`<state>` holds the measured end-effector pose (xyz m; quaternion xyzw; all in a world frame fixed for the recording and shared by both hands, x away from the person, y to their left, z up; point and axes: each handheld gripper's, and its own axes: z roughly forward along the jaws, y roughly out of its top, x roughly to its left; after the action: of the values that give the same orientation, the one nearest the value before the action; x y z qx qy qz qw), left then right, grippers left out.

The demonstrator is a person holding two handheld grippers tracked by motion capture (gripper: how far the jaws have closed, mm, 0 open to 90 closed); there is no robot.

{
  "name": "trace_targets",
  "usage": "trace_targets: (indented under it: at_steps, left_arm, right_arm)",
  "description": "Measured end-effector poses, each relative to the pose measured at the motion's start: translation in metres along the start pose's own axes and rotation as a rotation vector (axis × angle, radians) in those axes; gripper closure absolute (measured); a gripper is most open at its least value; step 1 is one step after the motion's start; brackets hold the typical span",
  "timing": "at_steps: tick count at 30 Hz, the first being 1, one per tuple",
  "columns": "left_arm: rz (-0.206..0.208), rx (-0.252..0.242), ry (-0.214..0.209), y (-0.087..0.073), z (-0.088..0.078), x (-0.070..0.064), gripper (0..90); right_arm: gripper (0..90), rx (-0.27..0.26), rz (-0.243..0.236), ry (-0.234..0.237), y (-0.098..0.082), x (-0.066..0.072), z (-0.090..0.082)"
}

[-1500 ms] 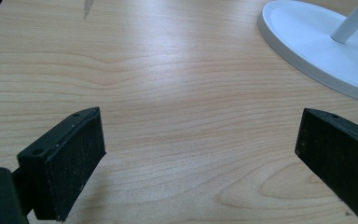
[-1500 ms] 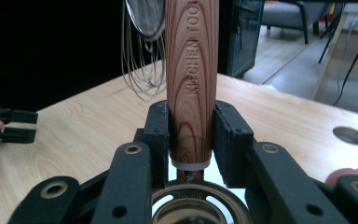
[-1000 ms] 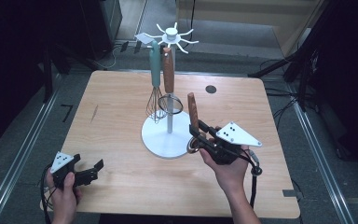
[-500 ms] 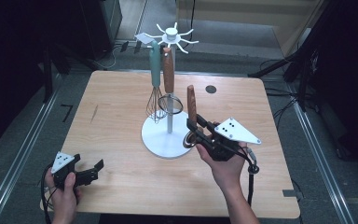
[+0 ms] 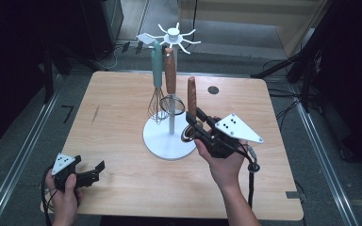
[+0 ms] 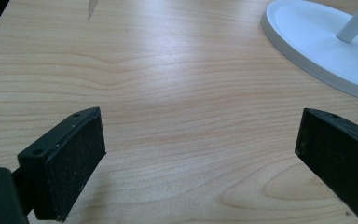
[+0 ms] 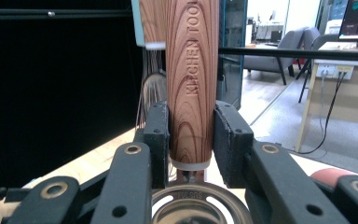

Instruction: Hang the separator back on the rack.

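Tabletop scene, read from the left: black two-jaw left gripper parked low at about seven o'clock on the pale wooden table, jaws spread wide with nothing but bare wood grain between them in the left gripper view. Round white base of the utensil rack off toward two o'clock from those jaws, well apart.

At the table's centre, white metal rack with its thin post rising from that base to a crown of spoked hooks. Hung there already: teal-handled wire whisk and, just beside it, a brown wood-handled utensil with a ring head.

To the right, black right gripper clamped narrow on the lower end of a second brown wooden-handled kitchen tool, pads pressing both sides of the grain just above its round steel head. Long axis upright, handle tip toward twelve o'clock, steel head at six, clear of the table and beside the base's rim.

Deciding relation for the hanging move, by judgement: free hooks up at roughly eleven o'clock from the handle tip, higher and farther back, so a lift and a lean-in for the right hand, by far the nearer one.
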<state>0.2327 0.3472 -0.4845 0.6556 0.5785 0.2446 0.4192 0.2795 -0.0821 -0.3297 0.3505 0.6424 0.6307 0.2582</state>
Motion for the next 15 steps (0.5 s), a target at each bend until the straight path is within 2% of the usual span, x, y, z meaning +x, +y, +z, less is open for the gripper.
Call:
trace_targets:
  at_steps: [9, 15]
  left_arm:
    - [0.001, -0.001, 0.000, 0.000, 0.000, 0.000, 1.7]
    - [0.010, -0.010, 0.011, 0.000, 0.000, -0.001, 1.7]
  right_arm:
    - [70.4, -0.022, -0.027, -0.022, 0.012, 0.001, 0.004]
    - [70.4, -0.039, -0.012, -0.017, 0.020, 0.000, 0.005]
